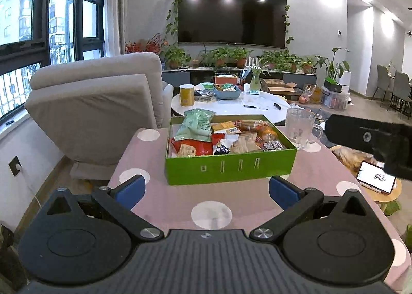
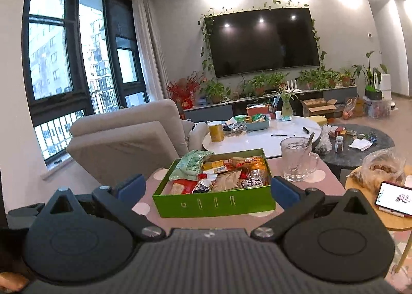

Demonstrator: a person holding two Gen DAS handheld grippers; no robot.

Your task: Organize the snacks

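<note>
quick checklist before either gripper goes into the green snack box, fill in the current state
1. Left gripper open and holding nothing: ok.
2. Right gripper open and holding nothing: ok.
3. Green box sits flat on the pink table, lid off: ok.
4. Snacks reachable from above, with the pale green bag on top at the back left: ok.
5. Glass mug stands close by the box's right back corner, so clearance there: not ok.
6. Where sorted snacks should go: cannot tell.

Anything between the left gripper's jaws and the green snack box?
Nothing. In the left wrist view only bare pink polka-dot tablecloth lies between the open left gripper and the green snack box.
</note>
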